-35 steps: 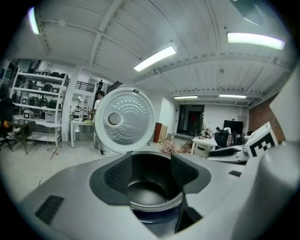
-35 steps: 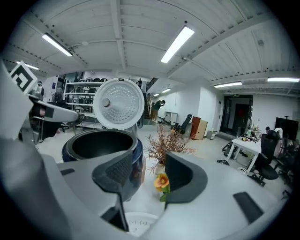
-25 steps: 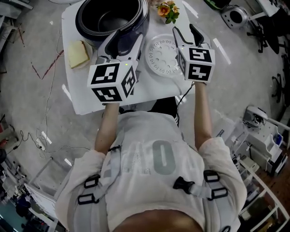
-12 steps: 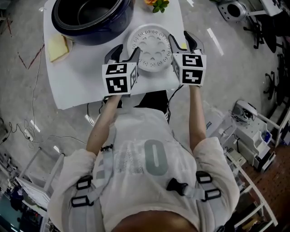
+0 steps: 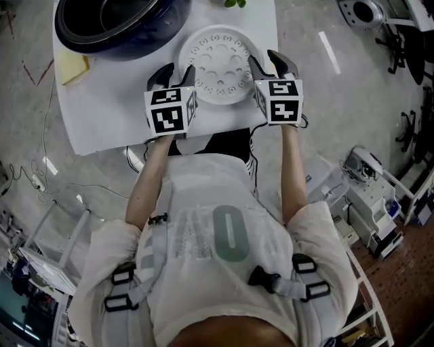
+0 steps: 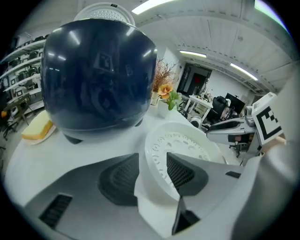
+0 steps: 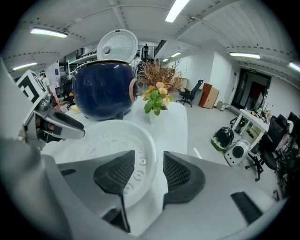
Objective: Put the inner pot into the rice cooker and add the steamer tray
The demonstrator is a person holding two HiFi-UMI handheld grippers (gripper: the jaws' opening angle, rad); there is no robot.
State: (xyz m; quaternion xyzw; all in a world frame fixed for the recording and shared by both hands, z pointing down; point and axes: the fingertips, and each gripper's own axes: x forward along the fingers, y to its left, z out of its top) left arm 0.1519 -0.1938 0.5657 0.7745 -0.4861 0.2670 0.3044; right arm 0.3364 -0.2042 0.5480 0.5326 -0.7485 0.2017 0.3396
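Note:
The white perforated steamer tray lies flat on the white table, in front of the dark blue rice cooker, which stands with its white lid raised. My left gripper straddles the tray's left rim, one pad inside and one outside. My right gripper straddles the right rim the same way. Both pairs of jaws are closing, and a gap still shows between the pads and the rim. The cooker's inside is mostly cut off from view.
A yellow sponge on a small dish lies left of the cooker. A small pot of flowers stands behind the tray. The table's near edge runs just under both grippers. Cables lie on the floor at left, and equipment stands at right.
Both grippers have come down from above the table to the tray's two sides, and their jaws have narrowed around its rim. The tray has not moved.

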